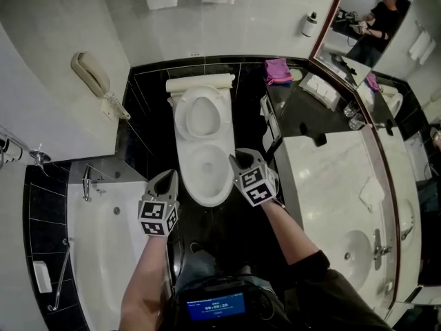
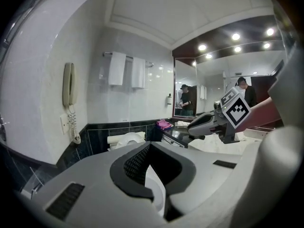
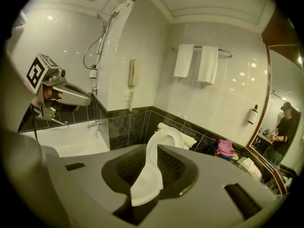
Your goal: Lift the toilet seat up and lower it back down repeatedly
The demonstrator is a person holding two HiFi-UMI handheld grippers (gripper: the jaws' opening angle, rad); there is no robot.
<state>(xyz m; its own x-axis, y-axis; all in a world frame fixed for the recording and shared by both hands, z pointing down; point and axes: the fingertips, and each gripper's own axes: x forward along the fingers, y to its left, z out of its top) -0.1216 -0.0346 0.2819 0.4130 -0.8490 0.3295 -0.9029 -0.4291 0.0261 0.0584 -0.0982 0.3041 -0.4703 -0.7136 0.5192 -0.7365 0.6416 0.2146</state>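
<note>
The white toilet's seat (image 1: pixel 202 116) stands raised against the tank, above the open bowl (image 1: pixel 207 174). My right gripper (image 1: pixel 236 160) is at the bowl's right front rim. In the right gripper view its jaws (image 3: pixel 147 175) stand apart, and the bowl's rim and the raised seat (image 3: pixel 167 136) show through the gap; no pad presses on them. My left gripper (image 1: pixel 169 178) hangs left of the bowl over the dark floor. Its jaws (image 2: pixel 154 177) are slightly apart with nothing between them, and the toilet (image 2: pixel 126 139) lies ahead. Each gripper appears in the other's view: the right gripper (image 2: pixel 192 126) and the left gripper (image 3: pixel 85 100).
A bathtub (image 1: pixel 103 254) lies to the left and a wall phone (image 1: pixel 93 78) hangs above it. To the right is a counter (image 1: pixel 331 171) with a sink (image 1: pixel 358 254) and a mirror above. A pink cloth (image 1: pixel 278 69) lies on the dark ledge. Towels (image 3: pixel 197 63) hang over the toilet.
</note>
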